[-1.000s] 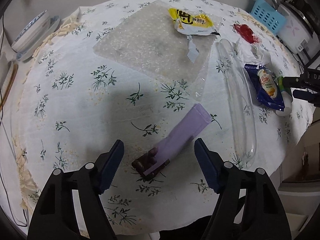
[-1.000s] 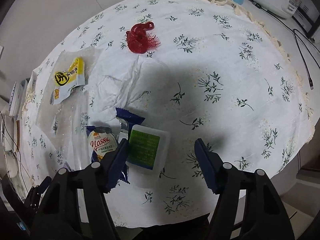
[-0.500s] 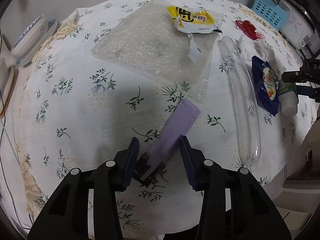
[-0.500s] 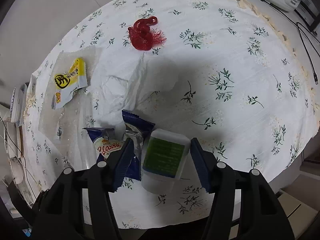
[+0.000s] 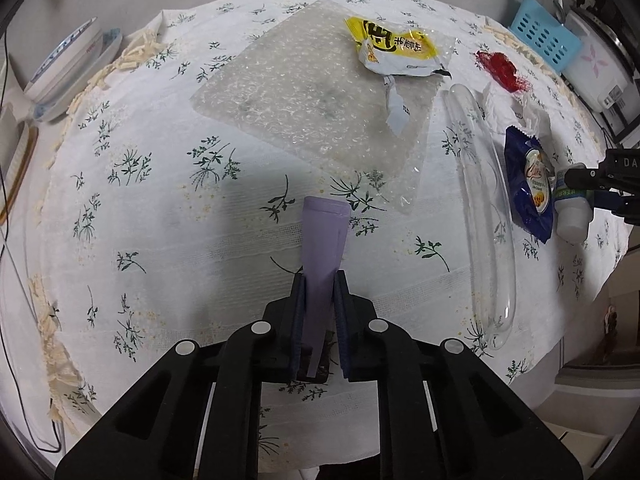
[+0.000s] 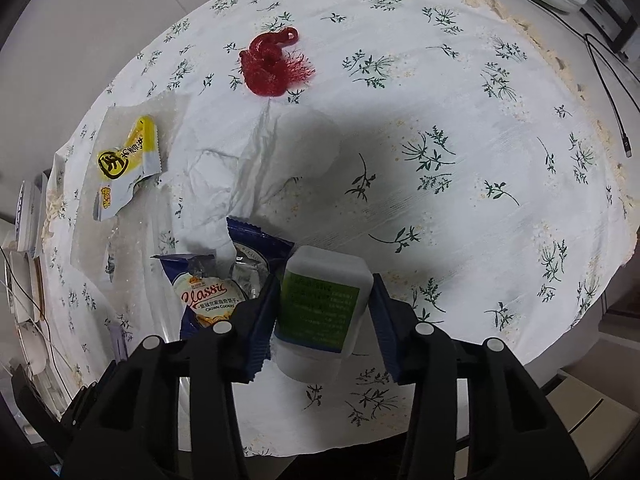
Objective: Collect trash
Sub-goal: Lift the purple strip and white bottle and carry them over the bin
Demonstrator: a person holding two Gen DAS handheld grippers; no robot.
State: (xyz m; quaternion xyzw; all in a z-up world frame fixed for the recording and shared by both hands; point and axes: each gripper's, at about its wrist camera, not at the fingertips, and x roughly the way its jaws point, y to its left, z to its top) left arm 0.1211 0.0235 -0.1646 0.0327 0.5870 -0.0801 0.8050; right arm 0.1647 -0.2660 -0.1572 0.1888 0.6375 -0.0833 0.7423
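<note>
My left gripper point(image 5: 320, 276) points down at the flowered tablecloth point(image 5: 160, 240), its jaws closing with the pads pressed on a flat purple packet point(image 5: 324, 232) that sticks out ahead of them. Its dark end shows under the fingers. My right gripper point(image 6: 326, 280) is closing around a small white bottle with a green label point(image 6: 320, 304) lying on the cloth. The left pad is against the bottle, and a sliver of gap shows at the right pad. A torn blue cookie wrapper point(image 6: 208, 300) lies just left of the bottle.
A yellow snack wrapper point(image 5: 394, 46) rests on a sheet of bubble wrap point(image 5: 304, 92). A long clear plastic sleeve point(image 5: 486, 216), crumpled white tissue point(image 6: 240, 160) and a red tassel knot point(image 6: 272, 66) lie between. A blue basket point(image 5: 544, 38), a rice cooker point(image 5: 600, 64) and bowls point(image 5: 68, 64) stand around the table.
The left jaws closed from wide open onto the purple packet, which swung to point straight ahead. The right jaws narrowed around the white bottle.
</note>
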